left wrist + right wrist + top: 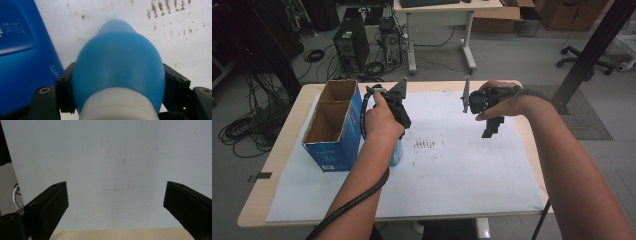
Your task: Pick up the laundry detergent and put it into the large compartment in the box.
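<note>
A blue bottle (117, 62) with a white band nearest the camera sits between the jaws of my left gripper (117, 77). Both black pads (65, 87) press on its sides. In the high view the left gripper (397, 142) points down under the hand, and the bottle's lower part (396, 154) shows below it, right beside a blue cardboard box (334, 125). Whether the bottle rests on the paper I cannot tell. My right gripper (492, 129) hovers over the right half of the white paper (462, 170). Its jaws (116, 195) stand wide open with nothing between them.
The open-topped blue box (22, 62) has two compartments and stands at the table's left. Dark speck marks (424, 145) dot the paper's middle. The wooden table edge (287, 135) frames the sheet. Beyond the far edge are computers, cables and a desk.
</note>
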